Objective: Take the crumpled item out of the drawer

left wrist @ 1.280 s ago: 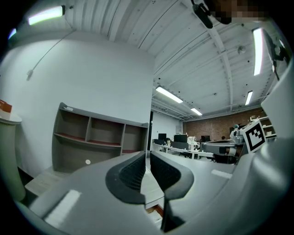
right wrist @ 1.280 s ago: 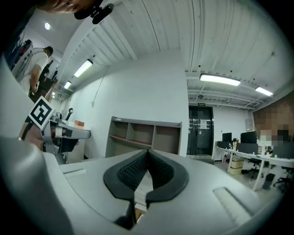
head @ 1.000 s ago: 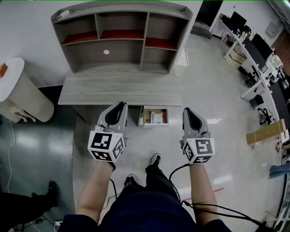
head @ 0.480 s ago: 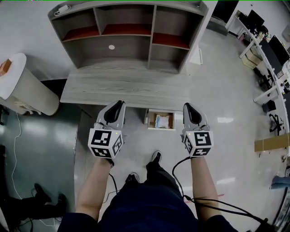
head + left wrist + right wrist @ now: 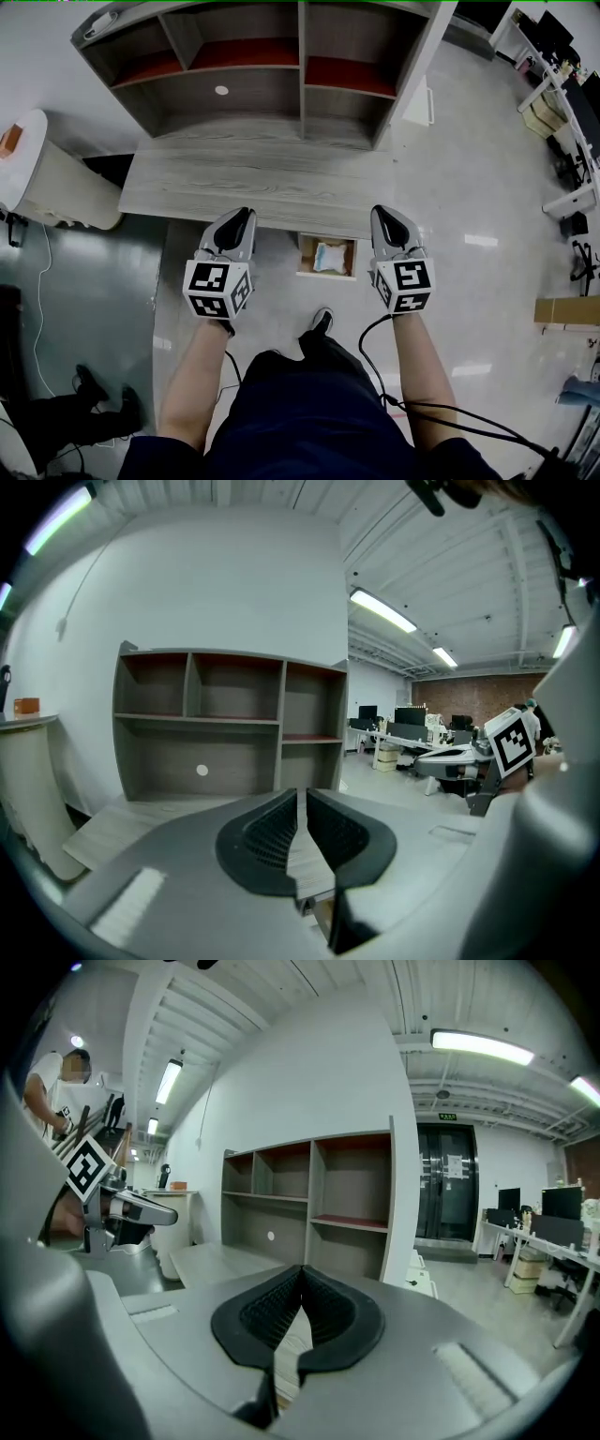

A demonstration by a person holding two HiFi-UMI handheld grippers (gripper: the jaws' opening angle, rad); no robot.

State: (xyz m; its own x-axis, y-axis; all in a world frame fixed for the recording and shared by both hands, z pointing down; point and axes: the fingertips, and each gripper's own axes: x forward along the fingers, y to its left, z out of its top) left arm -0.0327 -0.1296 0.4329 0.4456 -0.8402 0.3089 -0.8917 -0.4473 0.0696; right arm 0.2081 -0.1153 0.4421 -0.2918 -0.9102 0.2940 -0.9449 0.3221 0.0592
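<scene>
A small wooden drawer (image 5: 305,255) stands pulled out below the front edge of the grey desk (image 5: 187,183). In it lies a crumpled pale blue and white item (image 5: 330,255). My left gripper (image 5: 241,216) hovers to the left of the drawer, and my right gripper (image 5: 383,213) hovers to its right, both well above it. In the left gripper view the left gripper (image 5: 302,795) is shut apart from a thin slit, with nothing in it. The right gripper (image 5: 301,1269) has its tips touching and is empty.
A shelf unit (image 5: 300,66) with red-lined compartments stands on the back of the desk. A white rounded stand (image 5: 42,178) is at the left. My feet (image 5: 322,322) are just in front of the drawer. Office desks (image 5: 562,112) and a cardboard box (image 5: 567,309) are at the right.
Both grippers have moved forward toward the desk and lower. The desk and drawer sit closer in the head view, with the drawer now level with the two grippers.
</scene>
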